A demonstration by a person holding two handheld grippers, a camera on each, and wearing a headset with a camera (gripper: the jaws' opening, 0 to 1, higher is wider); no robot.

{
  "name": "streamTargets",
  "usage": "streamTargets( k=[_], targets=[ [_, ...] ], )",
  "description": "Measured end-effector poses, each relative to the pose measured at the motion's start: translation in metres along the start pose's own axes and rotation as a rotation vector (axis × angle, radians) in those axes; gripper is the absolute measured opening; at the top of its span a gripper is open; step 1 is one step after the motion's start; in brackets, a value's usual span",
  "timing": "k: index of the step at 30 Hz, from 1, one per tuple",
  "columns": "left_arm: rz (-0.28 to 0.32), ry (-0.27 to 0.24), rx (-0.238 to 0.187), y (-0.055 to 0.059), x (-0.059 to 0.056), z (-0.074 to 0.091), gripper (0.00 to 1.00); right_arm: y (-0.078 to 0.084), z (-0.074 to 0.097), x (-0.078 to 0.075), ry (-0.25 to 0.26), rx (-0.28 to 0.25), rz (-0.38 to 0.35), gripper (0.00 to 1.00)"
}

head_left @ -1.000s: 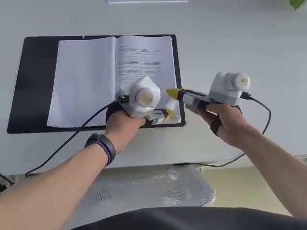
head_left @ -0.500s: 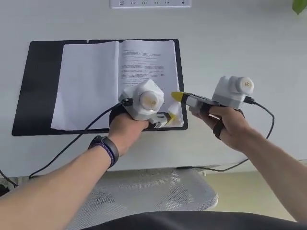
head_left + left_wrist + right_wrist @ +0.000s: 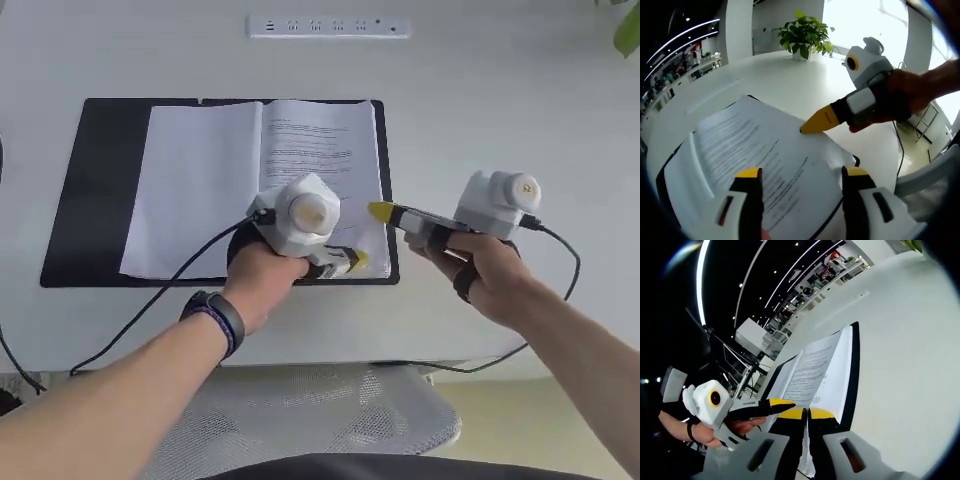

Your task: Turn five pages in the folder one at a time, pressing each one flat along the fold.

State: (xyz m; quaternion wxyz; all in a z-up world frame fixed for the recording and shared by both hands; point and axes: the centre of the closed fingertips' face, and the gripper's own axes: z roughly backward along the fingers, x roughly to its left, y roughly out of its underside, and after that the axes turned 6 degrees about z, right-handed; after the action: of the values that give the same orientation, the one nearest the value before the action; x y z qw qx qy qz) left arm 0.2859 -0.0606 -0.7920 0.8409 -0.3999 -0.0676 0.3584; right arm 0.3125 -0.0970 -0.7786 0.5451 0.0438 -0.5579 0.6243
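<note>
A black folder lies open on the white table, with a blank sheet on its left and a printed page on its right. My left gripper hovers over the printed page's lower right corner. Its jaws stand open above the text with nothing between them. My right gripper points left at the page's right edge, jaws shut. In the left gripper view its yellow tip rests at the page's edge. The left gripper's tip lies just beside the right one.
A white power strip lies at the table's far edge. A potted plant stands further along the table. A mesh chair seat sits below the table's near edge, and cables trail from both grippers.
The head camera has tilted, so the folder sits lower in the picture. Both grippers stay at the printed page's lower right corner and right edge, hardly moved.
</note>
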Motion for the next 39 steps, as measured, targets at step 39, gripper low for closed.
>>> streamTargets(
  k=[39],
  targets=[
    [0.119, -0.185, -0.168, 0.019, 0.095, 0.155, 0.71, -0.058, -0.016, 0.118, -0.172, -0.131, 0.062, 0.0]
  ],
)
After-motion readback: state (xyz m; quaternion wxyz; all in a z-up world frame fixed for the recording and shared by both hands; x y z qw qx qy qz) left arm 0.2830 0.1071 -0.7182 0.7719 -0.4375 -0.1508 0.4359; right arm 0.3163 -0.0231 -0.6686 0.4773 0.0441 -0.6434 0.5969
